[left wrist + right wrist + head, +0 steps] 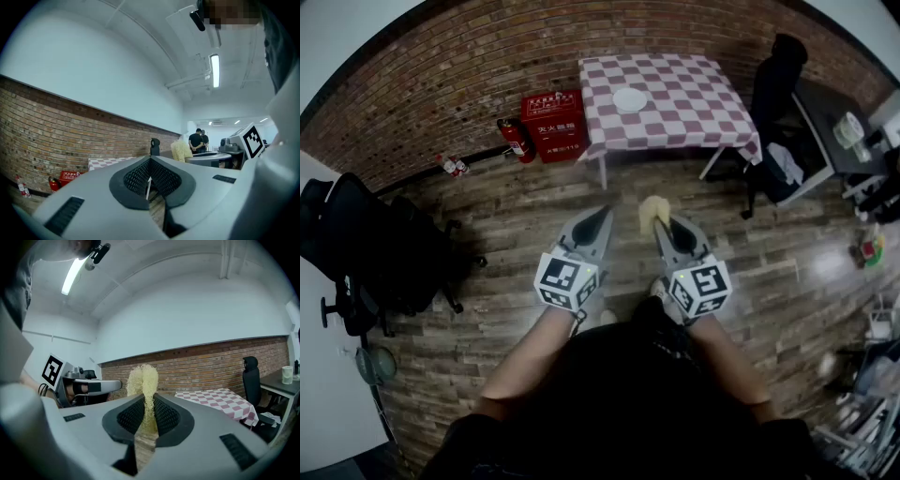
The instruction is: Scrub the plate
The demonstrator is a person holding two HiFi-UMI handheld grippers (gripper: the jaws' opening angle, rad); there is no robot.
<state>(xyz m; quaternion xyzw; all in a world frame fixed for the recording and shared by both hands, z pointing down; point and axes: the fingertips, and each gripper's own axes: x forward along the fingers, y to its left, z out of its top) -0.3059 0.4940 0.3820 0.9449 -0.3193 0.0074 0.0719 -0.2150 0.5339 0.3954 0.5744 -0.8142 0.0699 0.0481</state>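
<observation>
My right gripper (664, 226) pinches a yellow scrub pad (652, 212), left gripper (600, 217) closed on nothing; the plate (630, 99) sits well ahead on the checked table (703, 117), roughly midway between both.

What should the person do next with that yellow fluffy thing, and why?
Probably walk up to the table: the plate lies there, far out of reach. The right gripper clamps the yellow scrubber, and the left gripper is shut and empty, so nothing else seems needed first.
</observation>
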